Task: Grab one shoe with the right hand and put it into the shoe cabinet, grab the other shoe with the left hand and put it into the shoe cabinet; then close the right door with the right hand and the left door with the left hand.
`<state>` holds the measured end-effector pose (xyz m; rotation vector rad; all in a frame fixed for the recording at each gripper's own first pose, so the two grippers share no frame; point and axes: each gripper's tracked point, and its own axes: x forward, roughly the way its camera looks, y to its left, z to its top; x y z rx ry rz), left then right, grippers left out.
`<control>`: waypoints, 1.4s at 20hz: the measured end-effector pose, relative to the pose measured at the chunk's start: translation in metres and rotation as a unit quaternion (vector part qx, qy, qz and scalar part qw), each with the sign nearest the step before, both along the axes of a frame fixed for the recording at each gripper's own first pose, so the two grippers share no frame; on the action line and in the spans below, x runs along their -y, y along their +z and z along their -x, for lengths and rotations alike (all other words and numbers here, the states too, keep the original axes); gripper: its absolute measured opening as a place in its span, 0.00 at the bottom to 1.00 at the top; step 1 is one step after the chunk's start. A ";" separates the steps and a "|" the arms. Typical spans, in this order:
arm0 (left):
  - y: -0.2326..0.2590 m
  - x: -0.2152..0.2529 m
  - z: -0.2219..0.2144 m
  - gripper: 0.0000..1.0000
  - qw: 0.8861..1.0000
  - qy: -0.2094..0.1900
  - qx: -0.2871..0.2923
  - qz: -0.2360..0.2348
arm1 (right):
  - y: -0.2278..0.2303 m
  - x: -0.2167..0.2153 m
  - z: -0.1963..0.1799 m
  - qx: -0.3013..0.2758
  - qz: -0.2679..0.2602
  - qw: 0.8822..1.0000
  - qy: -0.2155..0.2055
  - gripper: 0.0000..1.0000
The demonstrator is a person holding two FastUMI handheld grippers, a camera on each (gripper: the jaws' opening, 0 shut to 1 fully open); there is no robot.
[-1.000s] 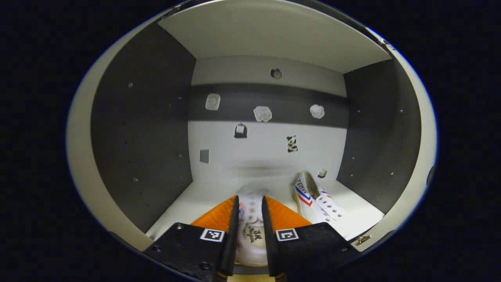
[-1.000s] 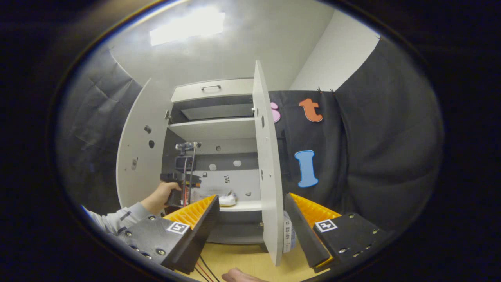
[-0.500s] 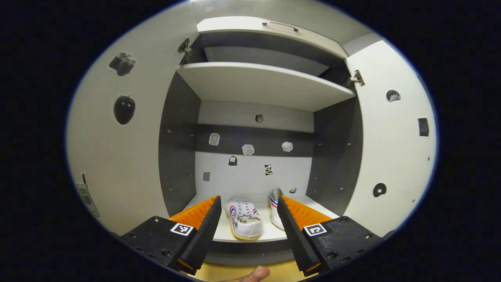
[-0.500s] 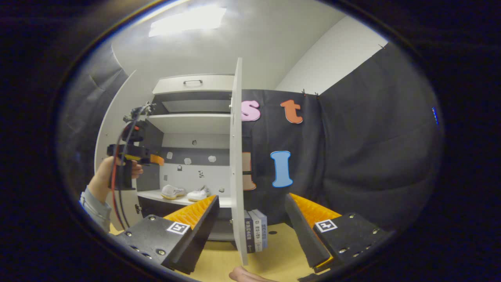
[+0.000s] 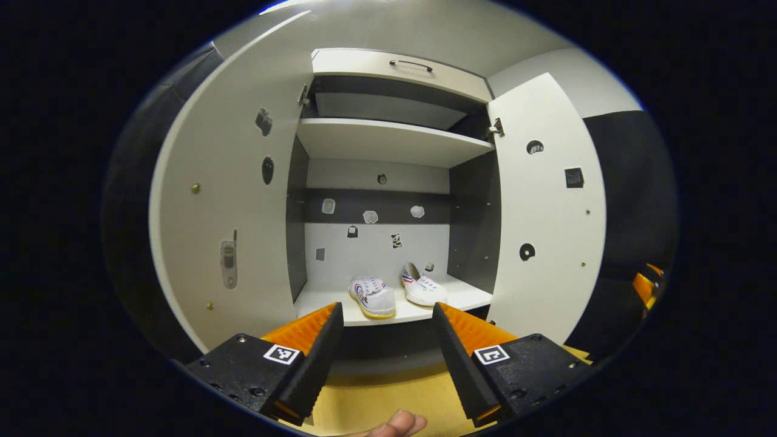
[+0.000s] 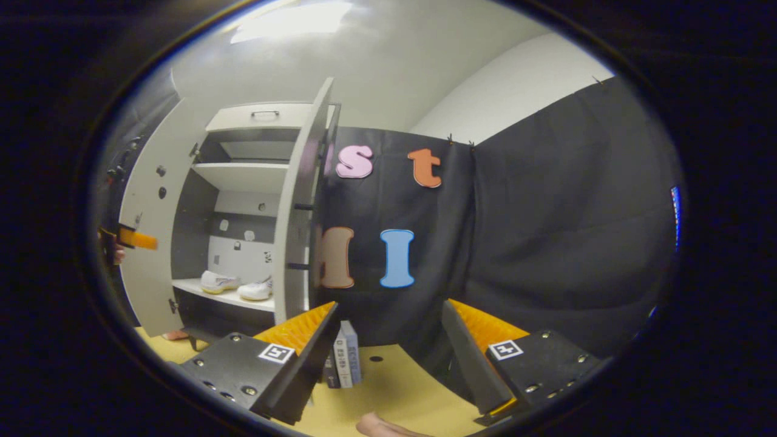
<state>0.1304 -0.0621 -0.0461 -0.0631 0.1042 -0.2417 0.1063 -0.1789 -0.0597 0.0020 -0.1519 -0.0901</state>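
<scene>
One shoe cabinet (image 5: 388, 142), two doors, left door (image 5: 234, 212) and right door (image 5: 546, 224), both open. Two shoes (image 5: 372, 295) (image 5: 422, 287) side by side on the lower shelf. Books (image 6: 345, 363) stand beside the cabinet. Left gripper (image 5: 383, 328) and right gripper (image 6: 388, 325): jaws apart, empty.

White shoes (image 5: 394, 291) with red-blue stripes, yellow floor (image 5: 382, 400).

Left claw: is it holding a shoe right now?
No. The left claw is open and empty; both shoes sit on the cabinet shelf.
</scene>
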 end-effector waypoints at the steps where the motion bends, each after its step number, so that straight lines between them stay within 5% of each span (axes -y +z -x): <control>1: -0.004 -0.005 0.012 0.89 1.000 -0.002 0.003 0.000 | 0.004 0.015 -0.010 -0.010 -0.002 1.000 -0.007 1.00; 5: -0.019 -0.015 0.048 0.89 1.000 -0.025 -0.005 0.003 | 0.021 0.041 -0.055 -0.032 -0.009 0.999 0.028 1.00; 9: -0.017 -0.024 0.085 0.89 0.998 -0.054 0.005 0.016 | 0.034 0.032 -0.106 -0.050 0.006 0.993 0.105 1.00; 13: -0.020 -0.050 0.116 0.89 0.998 -0.051 0.020 0.031 | 0.048 0.008 -0.142 -0.064 -0.020 0.980 0.189 1.00; 18: -0.040 -0.087 0.143 0.89 0.998 -0.017 0.006 0.062 | 0.044 -0.043 -0.165 -0.099 0.023 0.958 0.269 1.00; 23: -0.053 -0.113 0.163 0.89 0.997 0.008 -0.005 0.074 | 0.030 -0.097 -0.165 -0.125 0.015 0.951 0.282 1.00; 24: -0.052 -0.116 0.167 0.89 0.997 0.009 -0.003 0.074 | 0.033 -0.101 -0.168 -0.109 0.023 0.956 0.270 1.00; 25: -0.053 -0.120 0.173 0.89 0.997 0.011 -0.005 0.072 | 0.040 -0.100 -0.165 -0.101 0.010 0.960 0.260 0.89; 28: -0.052 -0.131 0.189 0.89 0.997 0.019 -0.006 0.072 | 0.033 -0.113 -0.157 -0.116 -0.027 0.960 0.252 0.91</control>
